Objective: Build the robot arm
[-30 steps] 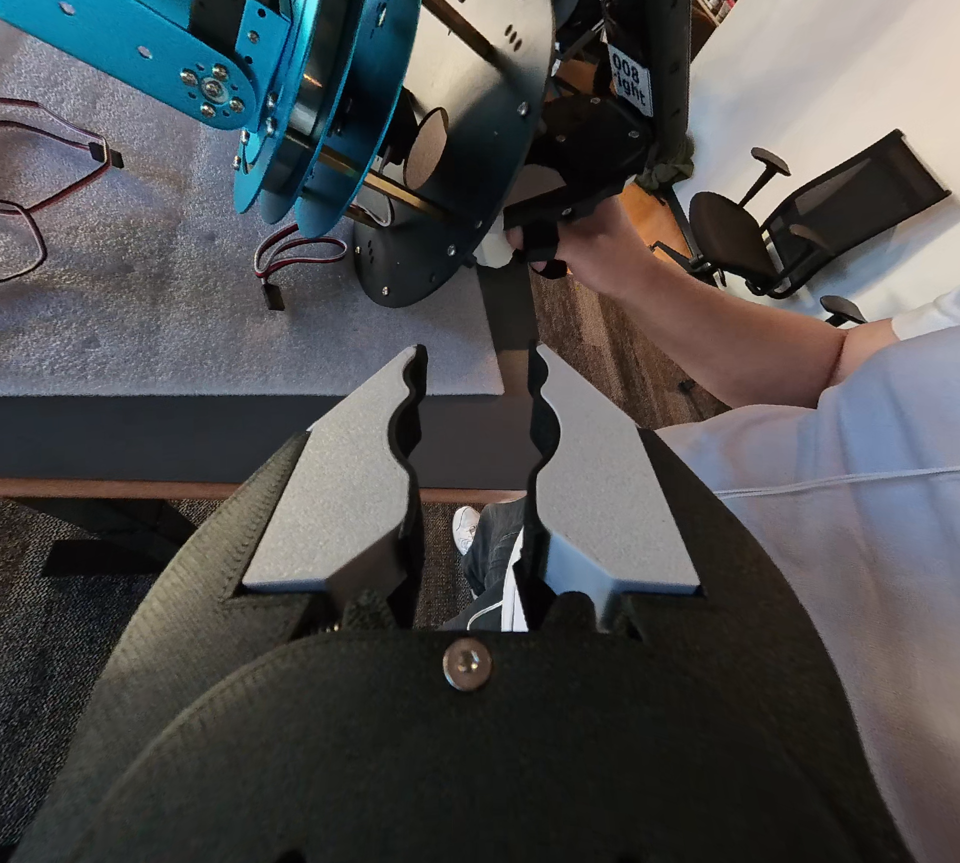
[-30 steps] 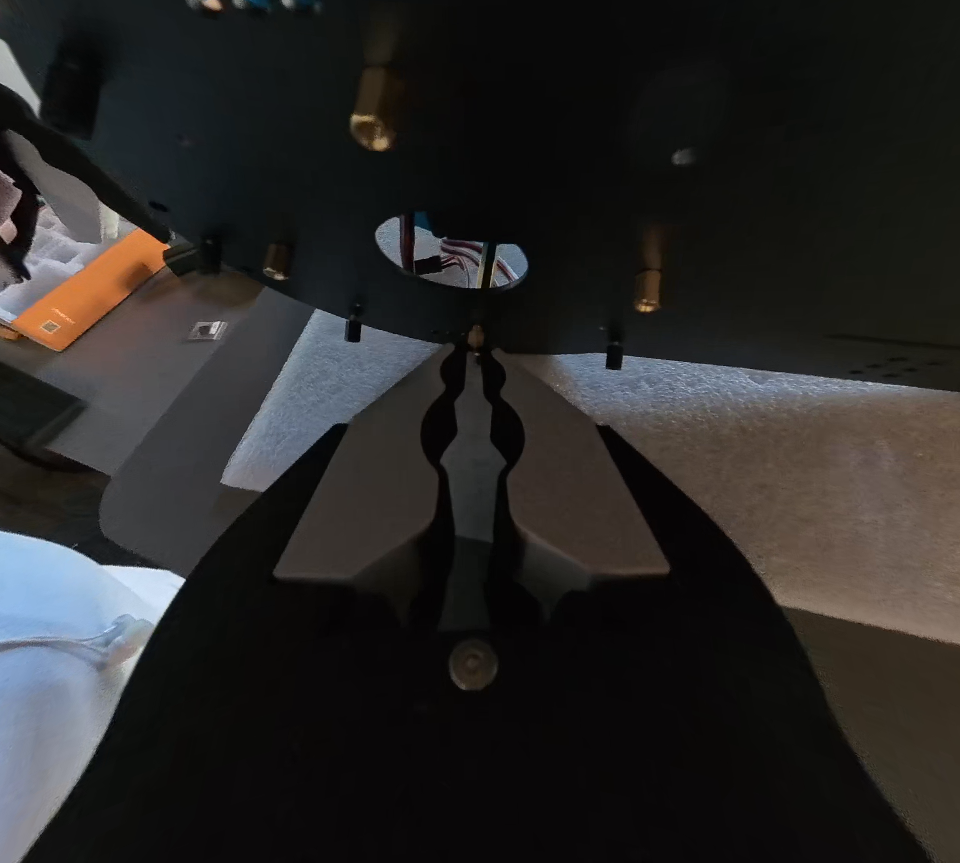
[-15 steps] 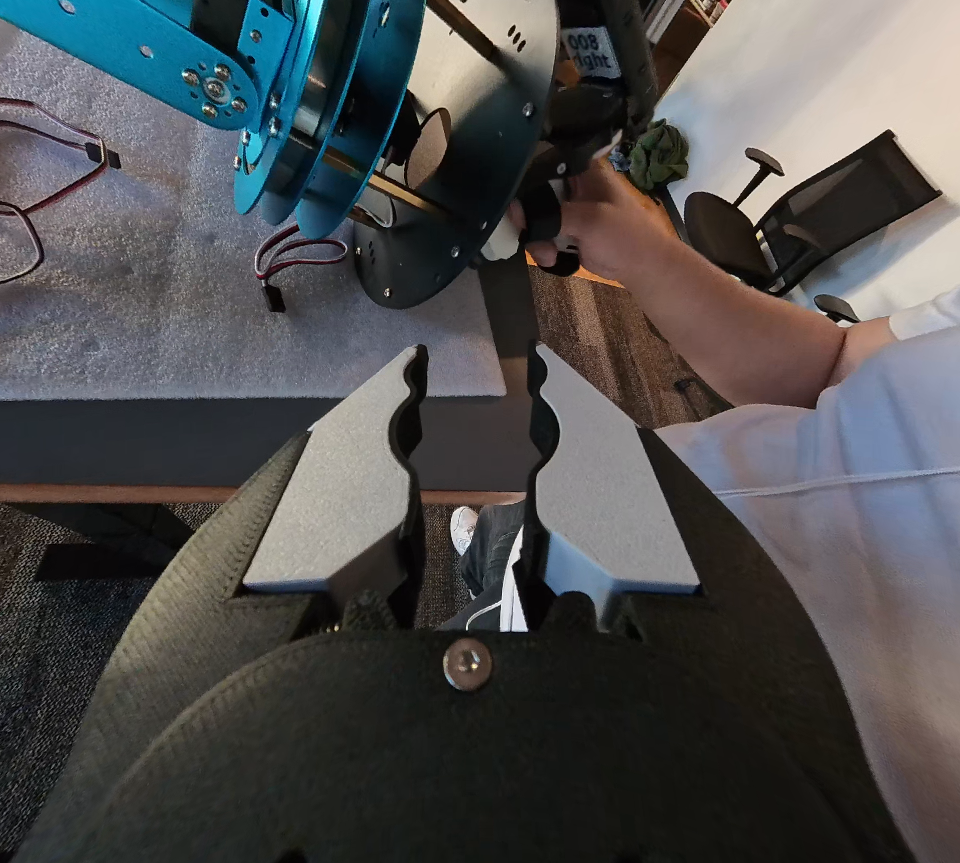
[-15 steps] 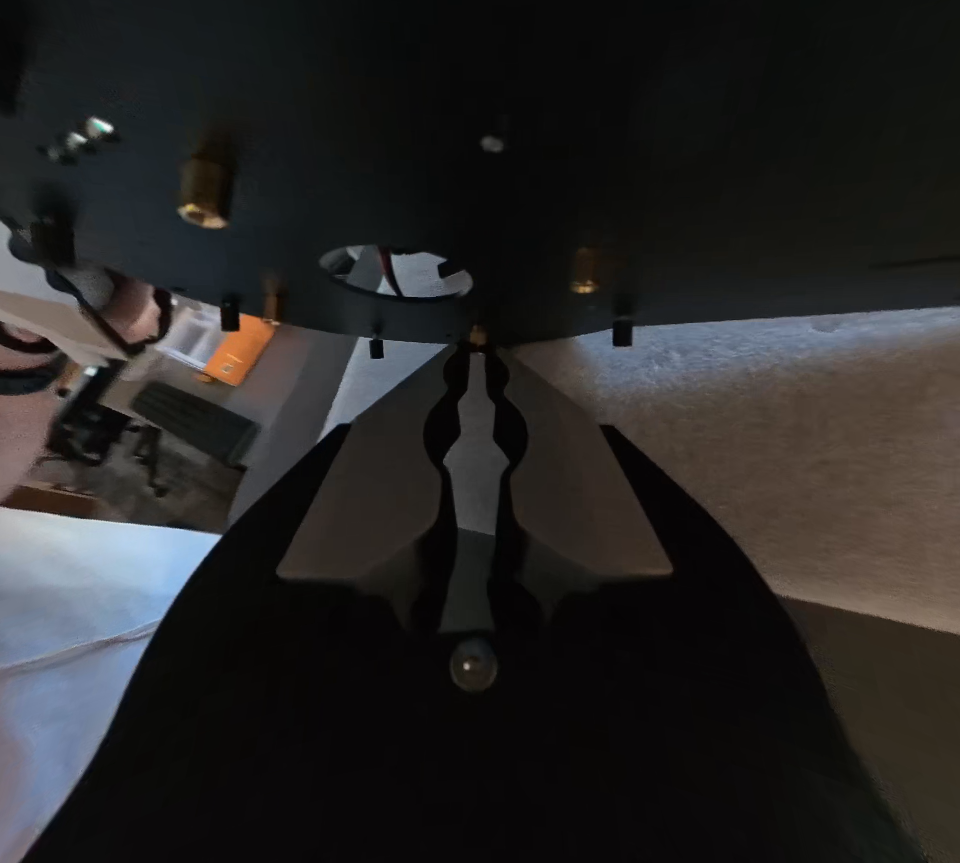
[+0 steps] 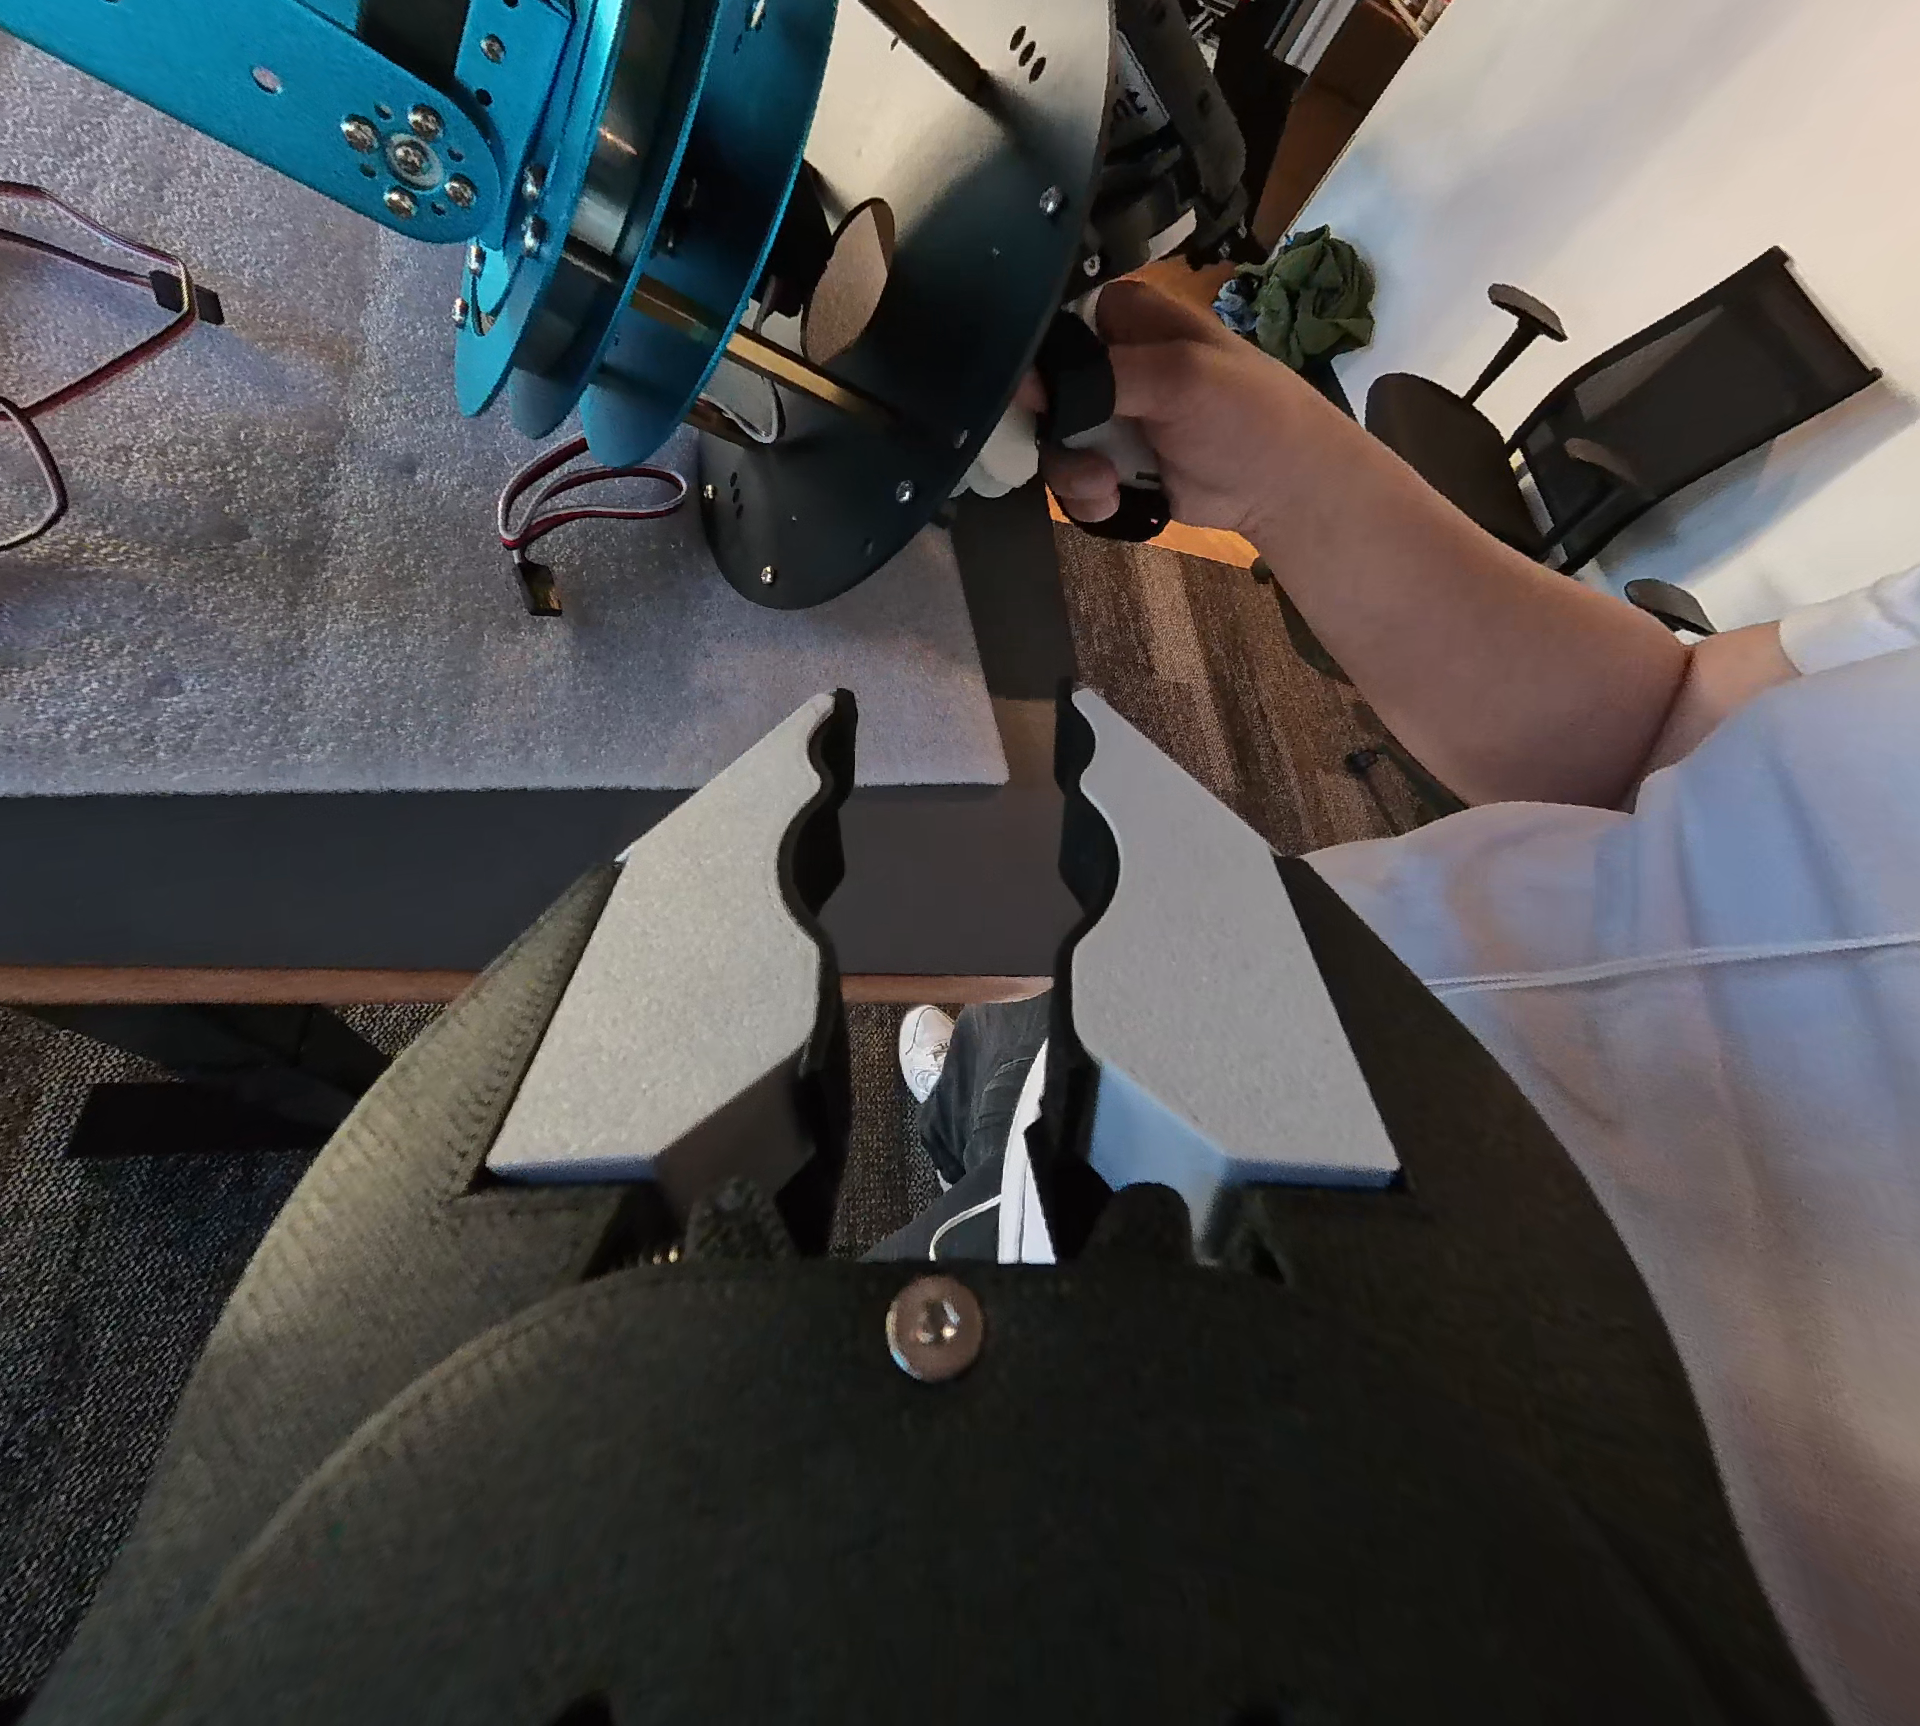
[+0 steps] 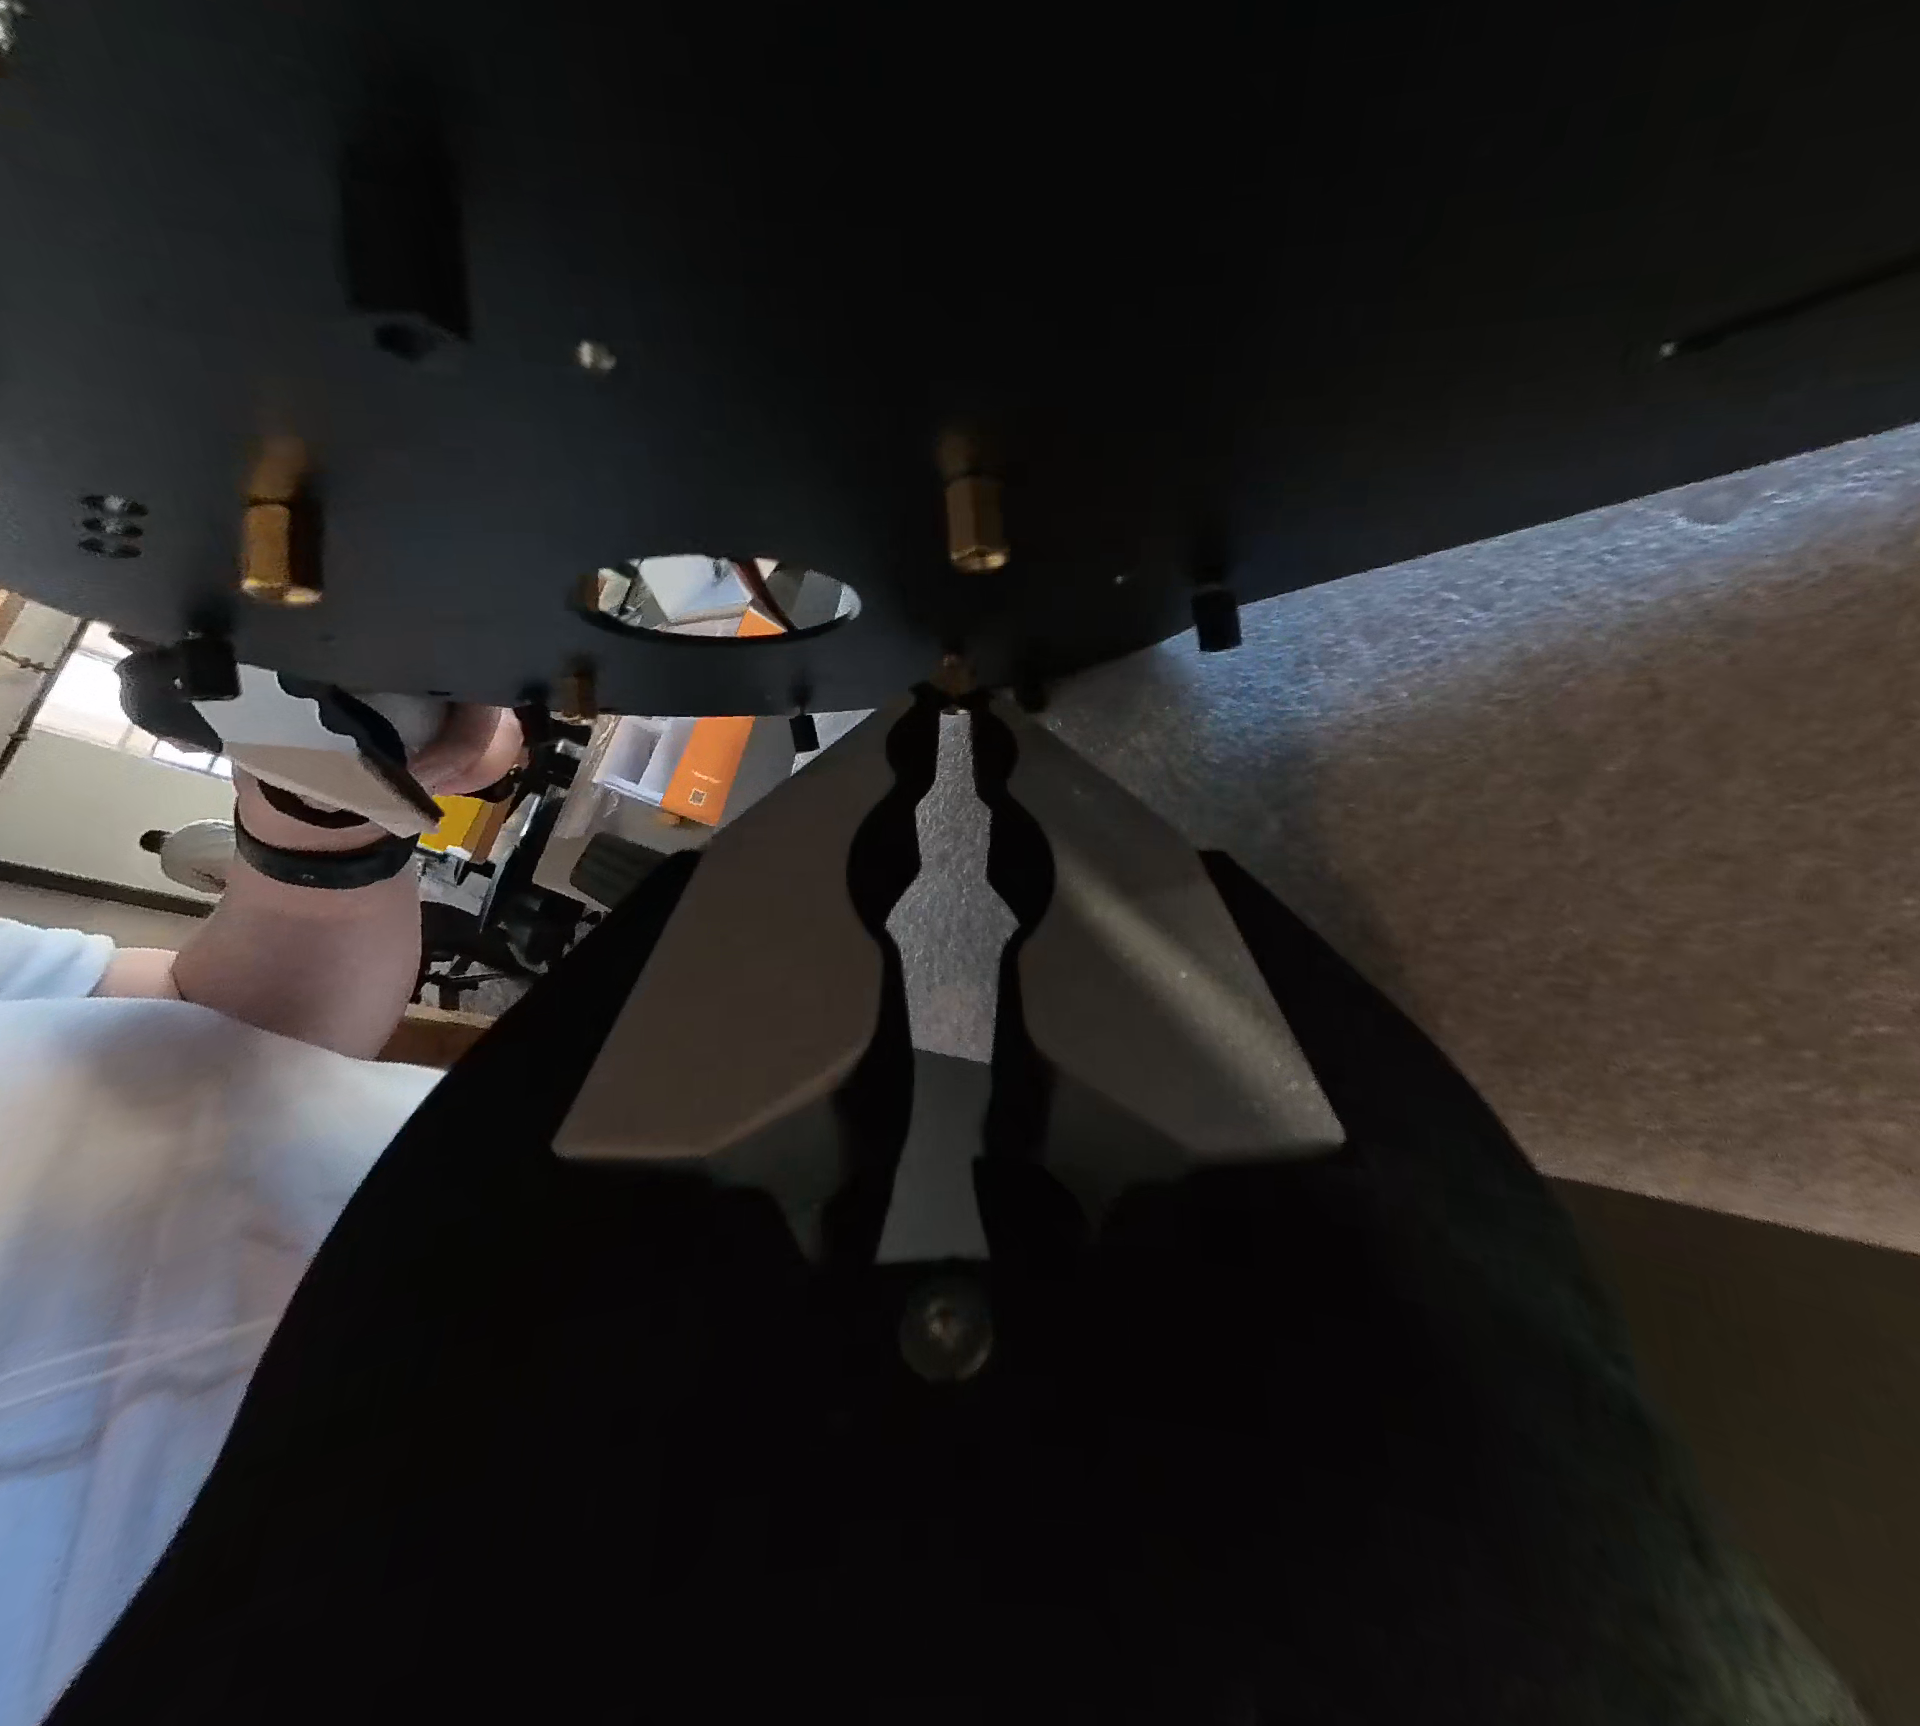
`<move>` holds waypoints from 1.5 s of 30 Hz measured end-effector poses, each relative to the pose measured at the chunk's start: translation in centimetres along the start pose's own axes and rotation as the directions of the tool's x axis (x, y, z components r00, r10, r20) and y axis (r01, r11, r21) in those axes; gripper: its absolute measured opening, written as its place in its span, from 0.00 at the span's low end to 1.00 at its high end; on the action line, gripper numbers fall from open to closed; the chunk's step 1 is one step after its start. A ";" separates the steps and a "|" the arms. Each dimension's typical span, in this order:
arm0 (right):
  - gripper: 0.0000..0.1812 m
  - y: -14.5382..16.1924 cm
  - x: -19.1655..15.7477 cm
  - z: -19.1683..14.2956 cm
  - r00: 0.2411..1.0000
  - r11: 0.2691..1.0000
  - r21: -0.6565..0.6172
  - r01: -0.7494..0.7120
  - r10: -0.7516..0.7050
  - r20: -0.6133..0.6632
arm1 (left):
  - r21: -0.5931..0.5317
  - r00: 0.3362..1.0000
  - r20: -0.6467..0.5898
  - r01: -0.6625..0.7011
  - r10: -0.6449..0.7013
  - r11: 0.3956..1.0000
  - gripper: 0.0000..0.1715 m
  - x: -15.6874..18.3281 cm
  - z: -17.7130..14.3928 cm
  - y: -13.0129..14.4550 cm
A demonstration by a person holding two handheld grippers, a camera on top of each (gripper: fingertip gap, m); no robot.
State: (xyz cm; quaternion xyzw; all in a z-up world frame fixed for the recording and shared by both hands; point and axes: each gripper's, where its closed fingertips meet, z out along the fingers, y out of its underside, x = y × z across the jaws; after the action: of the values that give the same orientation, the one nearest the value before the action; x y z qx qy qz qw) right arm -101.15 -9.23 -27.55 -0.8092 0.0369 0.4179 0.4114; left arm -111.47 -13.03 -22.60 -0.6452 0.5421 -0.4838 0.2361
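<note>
A robot-arm kit lies on its side on a grey foam mat (image 5: 312, 637): a blue arm (image 5: 208, 14), blue round plates (image 5: 644, 149) and a black base plate (image 5: 935, 222). My left gripper (image 5: 951, 720) is open and empty, off the table's near edge, short of the plate. My right gripper (image 6: 953, 705) is shut on a small brass standoff (image 6: 953, 674) at the rim of the black base plate (image 6: 935, 170), whose underside fills the right wrist view. The hand (image 5: 1174, 398) holding that gripper shows behind the plate.
Red-and-white servo wires (image 5: 582, 502) lie on the mat beside the plate. More brass standoffs (image 6: 971, 523) stick out of the plate's underside. An office chair (image 5: 1621, 429) stands by the white wall. An orange box (image 6: 712, 767) sits farther off. Across from one pair of fingers to the other is roughly 12 cm.
The right gripper has swung round the base plate's rim, still pinching the standoff; its view has rolled and the hand has dropped lower. The left gripper has not moved.
</note>
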 end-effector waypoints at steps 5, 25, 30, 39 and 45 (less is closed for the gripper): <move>0.02 0.0 0.0 0.0 1.000 1.000 0.005 -0.006 0.006 -0.008 | 0.006 1.000 -0.002 0.005 -0.005 1.000 0.21 0.1 -0.1 0.0; 0.02 0.0 0.0 0.1 0.996 0.998 0.008 0.062 -0.061 -0.061 | 0.006 1.000 0.001 0.002 -0.002 1.000 0.21 0.4 -0.4 0.3; 0.02 0.0 0.0 0.2 0.991 0.995 0.011 0.100 -0.098 -0.096 | 0.004 1.000 0.001 0.003 -0.003 1.000 0.21 0.3 -0.3 0.4; 0.02 -0.1 0.0 0.2 0.996 0.996 0.021 -0.090 0.090 0.015 | 0.008 1.000 -0.008 0.006 -0.006 1.000 0.21 0.3 -0.3 0.5; 0.02 -0.2 0.0 0.1 0.985 0.984 0.056 -0.170 0.169 0.020 | 0.013 1.000 -0.023 0.009 -0.008 1.000 0.21 0.2 -0.8 0.8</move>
State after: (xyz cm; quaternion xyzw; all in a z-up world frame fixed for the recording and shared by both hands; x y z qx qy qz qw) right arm -101.13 -8.99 -27.50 -0.7879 0.1145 0.4561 0.3976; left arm -112.51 -13.27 -22.84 -0.6405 0.5389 -0.4955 0.2321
